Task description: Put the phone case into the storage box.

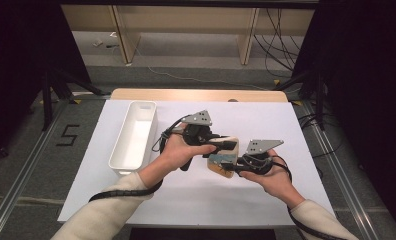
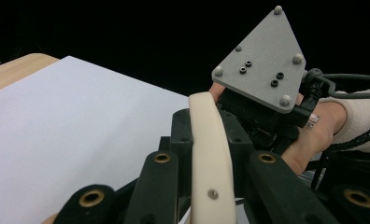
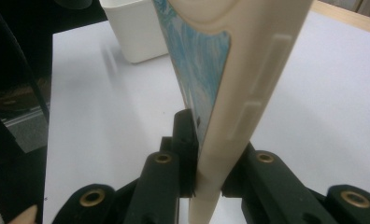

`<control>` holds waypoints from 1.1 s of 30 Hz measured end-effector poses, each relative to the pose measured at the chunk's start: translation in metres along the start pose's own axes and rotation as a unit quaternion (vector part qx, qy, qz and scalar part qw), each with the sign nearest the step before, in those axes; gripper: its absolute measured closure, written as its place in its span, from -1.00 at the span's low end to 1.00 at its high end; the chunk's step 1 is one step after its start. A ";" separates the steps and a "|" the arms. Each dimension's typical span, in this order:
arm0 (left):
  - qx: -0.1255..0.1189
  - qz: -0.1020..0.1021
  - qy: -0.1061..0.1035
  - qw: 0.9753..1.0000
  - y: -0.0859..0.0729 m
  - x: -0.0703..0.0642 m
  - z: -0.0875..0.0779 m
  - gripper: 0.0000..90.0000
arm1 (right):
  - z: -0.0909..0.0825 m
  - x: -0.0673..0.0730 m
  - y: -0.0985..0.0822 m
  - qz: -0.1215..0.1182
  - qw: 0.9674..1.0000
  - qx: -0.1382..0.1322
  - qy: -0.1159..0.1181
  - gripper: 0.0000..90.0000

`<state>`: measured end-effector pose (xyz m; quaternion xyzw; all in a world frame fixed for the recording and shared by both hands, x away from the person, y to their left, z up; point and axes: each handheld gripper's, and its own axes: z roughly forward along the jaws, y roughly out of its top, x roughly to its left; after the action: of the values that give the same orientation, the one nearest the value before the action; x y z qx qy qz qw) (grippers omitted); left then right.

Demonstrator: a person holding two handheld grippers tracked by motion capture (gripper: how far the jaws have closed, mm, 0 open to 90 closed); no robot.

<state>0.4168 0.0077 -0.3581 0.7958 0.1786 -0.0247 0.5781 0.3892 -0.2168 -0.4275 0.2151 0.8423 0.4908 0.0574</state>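
Observation:
A cream phone case [image 1: 222, 158] with a blue marbled patch is held just above the white table sheet, between my two grippers. My left gripper [image 1: 227, 144] comes in from the left and is shut on the case's far end. Along its jaws the case's cream edge [image 2: 211, 154] stands upright, pinched between the pads. My right gripper [image 1: 232, 168] comes in from the right and is shut on the near end. In the right gripper view the case [image 3: 230, 70] rises from between the jaws, blue face to the left. The right gripper's grey plate [image 2: 262, 60] sits just beyond the case.
A long white bin [image 1: 133, 137] lies on the left part of the white sheet [image 1: 136, 200], and its corner [image 3: 136, 32] shows behind the case. The wooden table edge [image 1: 196, 94] runs along the back. Dark stands and cables flank the table.

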 end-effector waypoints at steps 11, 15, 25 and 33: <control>-0.017 -0.005 -0.017 1.000 -0.006 0.005 -0.001 0.63 | -0.001 -0.001 0.001 0.006 1.000 0.015 -0.002 0.80; -0.031 0.014 -0.002 0.999 -0.006 0.005 -0.002 0.35 | 0.000 0.001 0.002 0.006 1.000 0.018 -0.001 0.80; -0.070 0.046 0.073 0.994 -0.004 0.003 -0.008 -0.62 | 0.000 0.001 0.002 0.024 0.999 0.024 -0.023 0.80; -0.068 0.046 0.113 0.990 -0.010 0.000 -0.013 -0.92 | 0.000 0.000 0.001 0.035 0.998 0.025 -0.042 0.80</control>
<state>0.4117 0.0225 -0.3627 0.7595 0.2071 0.1047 0.6077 0.3894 -0.2161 -0.4263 0.2663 0.8430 0.4622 0.0698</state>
